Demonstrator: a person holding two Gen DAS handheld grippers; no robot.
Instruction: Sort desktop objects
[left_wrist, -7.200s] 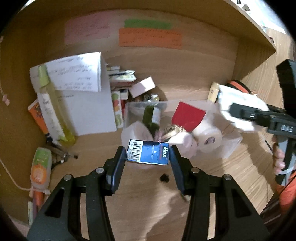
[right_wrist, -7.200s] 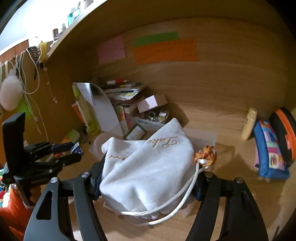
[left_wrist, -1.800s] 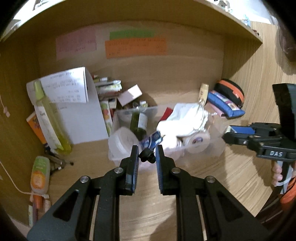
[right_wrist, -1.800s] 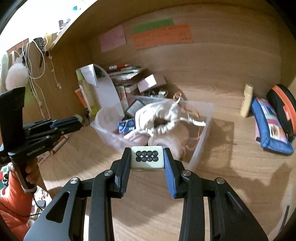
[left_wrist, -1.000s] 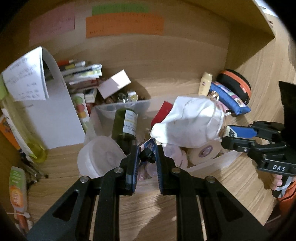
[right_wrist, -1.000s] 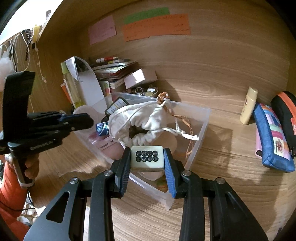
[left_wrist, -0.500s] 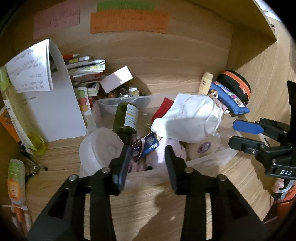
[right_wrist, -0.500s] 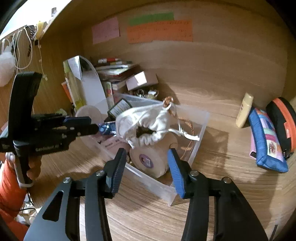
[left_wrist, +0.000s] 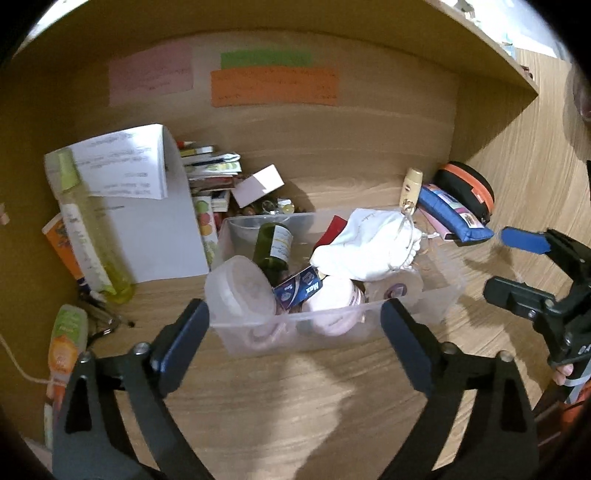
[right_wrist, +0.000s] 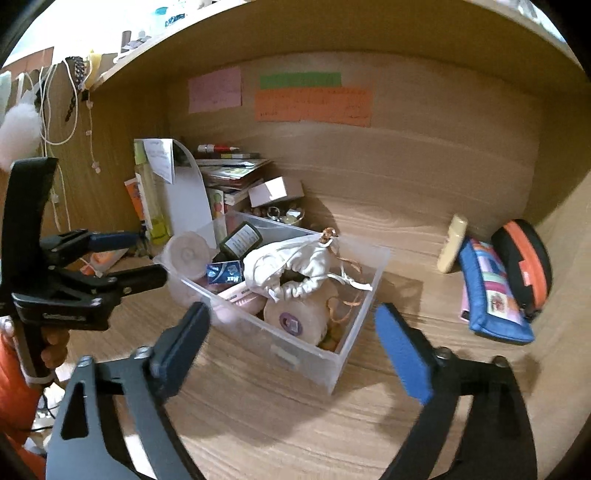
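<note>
While both tongs spread apart above the table (left_wrist: 295, 406), the drop-off step reads as just finished. Left tongs (left_wrist: 295, 332): jaws opening, nearly full width, nothing between the pads; they frame the near wall of the clear bin (left_wrist: 332, 332) without touching it. Right tongs (right_wrist: 291, 343): jaws opening to full width, empty too, hanging over the bin's near corner.

Bin contents, as far as visible: white drawstring pouch (left_wrist: 369, 247), dark green bottle (left_wrist: 275, 247), blue staple box (left_wrist: 301, 288), tape roll (right_wrist: 291, 314), round translucent lid (left_wrist: 240, 291) at the left end. The bin sits mid-table, under the shelf.

Against the frame a second ago: the left tongs were pinched on a small black piece and the right tongs held a pale tile with dark dots. Neither piece is visible in the tongs now; I cannot pick out either among the bin's clutter.

Next move, my judgement: choose another loose item. Candidates outside the bin: cream tube (right_wrist: 452, 243) and blue pencil case (right_wrist: 491, 291) on the right, orange-capped bottle (left_wrist: 64, 343) on the left. It calls for a swing away from the bin and a low approach.
</note>
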